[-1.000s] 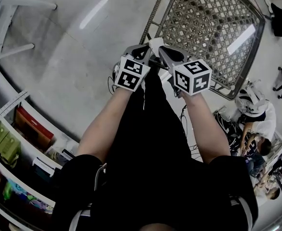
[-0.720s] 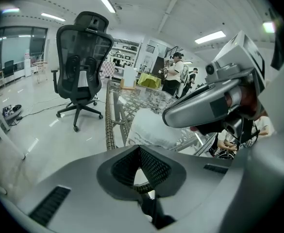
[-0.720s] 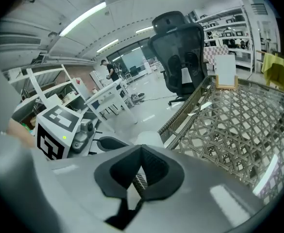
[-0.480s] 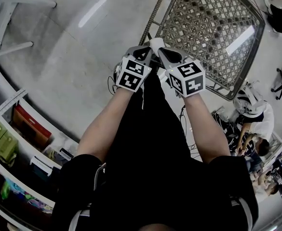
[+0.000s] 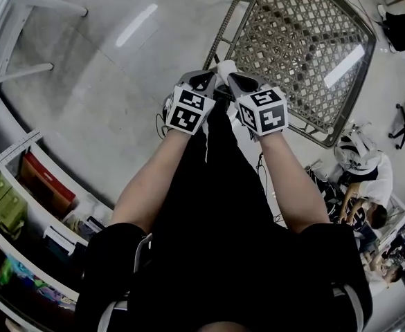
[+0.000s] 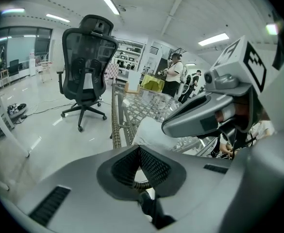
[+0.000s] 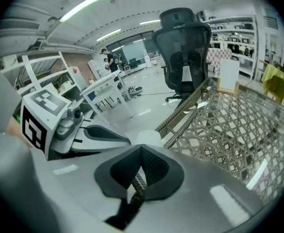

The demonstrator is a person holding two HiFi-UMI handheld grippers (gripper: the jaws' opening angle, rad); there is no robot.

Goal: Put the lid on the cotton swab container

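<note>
No cotton swab container or lid shows in any view. My left gripper (image 5: 205,80) and right gripper (image 5: 235,81) are held side by side over my black-clad legs, tips nearly touching, pointing at the near corner of a wicker table (image 5: 306,40). Both stand shut with nothing between the pads; the left gripper view shows its pads meeting (image 6: 140,148), and the right gripper view shows the same (image 7: 142,147). A small white rounded thing (image 5: 224,66) lies just beyond the tips; I cannot tell what it is.
The wicker table (image 7: 229,125) has a glass top. A black office chair (image 6: 86,67) stands on the grey floor behind it. Shelves with boxes (image 5: 22,185) run along the left. White table legs (image 5: 22,5) are at top left. People (image 5: 361,158) sit at lower right.
The right gripper has shifted slightly left, closer to the left gripper. Both have stayed shut.
</note>
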